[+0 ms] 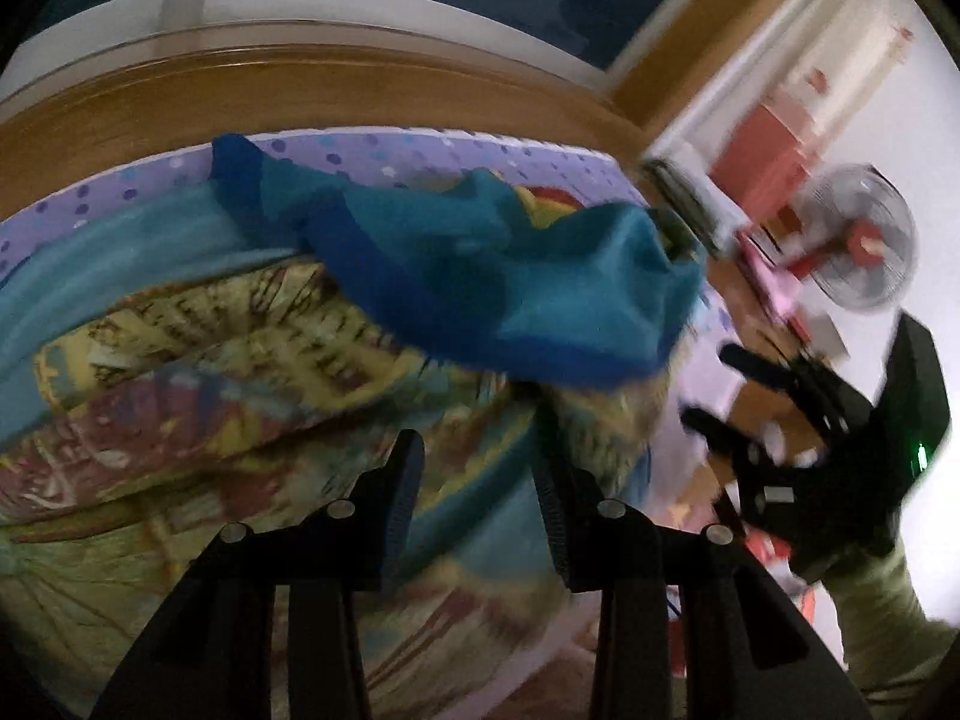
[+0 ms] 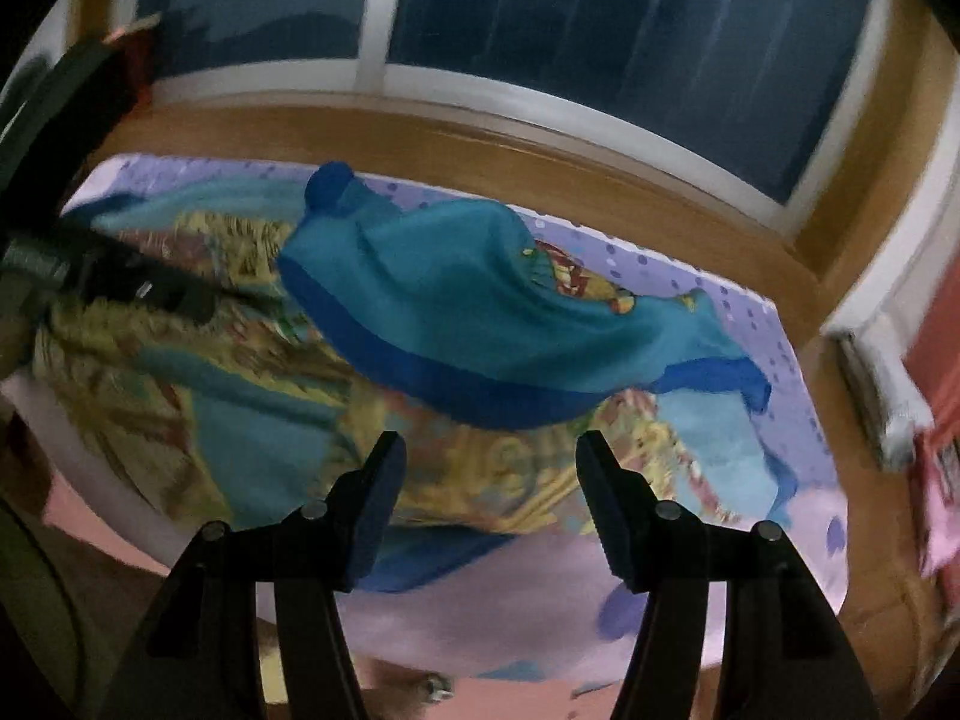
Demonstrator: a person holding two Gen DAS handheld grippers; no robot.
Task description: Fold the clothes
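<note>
Left tongs [image 1: 477, 468]: black plastic, ribbed finger pads, silver screws at pivots. Right tongs [image 2: 489, 480]: same build; green indicator light on body in left wrist view. Sleeve [image 1: 882, 612]: olive-green.

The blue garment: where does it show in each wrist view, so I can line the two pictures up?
Left wrist: the blue garment is bunched centre to centre-right, above the open left fingers.
Right wrist: the blue garment spreads across the centre, above the open right fingers.
Shared landmark: the wooden ledge behind the bed, under the window.
</note>
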